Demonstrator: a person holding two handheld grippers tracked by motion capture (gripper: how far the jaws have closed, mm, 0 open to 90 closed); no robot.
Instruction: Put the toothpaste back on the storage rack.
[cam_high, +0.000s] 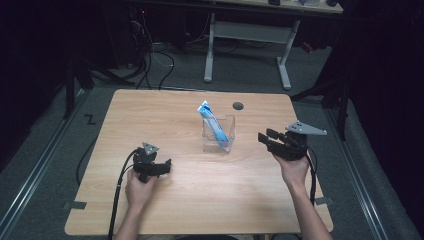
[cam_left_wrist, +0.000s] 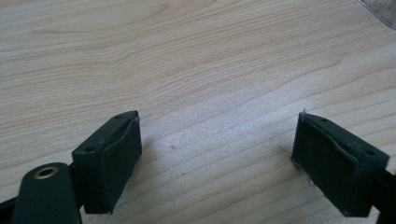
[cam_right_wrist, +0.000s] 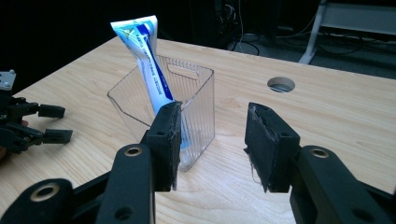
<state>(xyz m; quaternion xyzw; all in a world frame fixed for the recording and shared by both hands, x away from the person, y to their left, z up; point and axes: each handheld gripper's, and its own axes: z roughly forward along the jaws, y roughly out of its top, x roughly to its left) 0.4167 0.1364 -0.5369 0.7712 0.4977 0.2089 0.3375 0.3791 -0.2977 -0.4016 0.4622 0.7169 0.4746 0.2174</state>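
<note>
wood table (cam_high: 200, 200), clear bin (cam_high: 218, 134) mid-table, toothpaste tube (cam_high: 213, 126) leaning inside, long axis tilted up toward far-left. right gripper (cam_right_wrist: 212, 144) nearer, bin just ahead-left of its half-spread empty jaws. left gripper (cam_high: 156, 166) wide apart, empty, low over bare wood.

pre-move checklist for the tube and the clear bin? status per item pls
1. Tube inside the clear bin, leaning with its top above the rim: ok.
2. Bin upright on the table: ok.
3. Right tool open, nothing between its jaws: ok.
4. Left tool open, over bare wood: ok.
5. Both tools apart from the bin: ok.
6. Whether the tube's cap is on: cannot tell.
</note>
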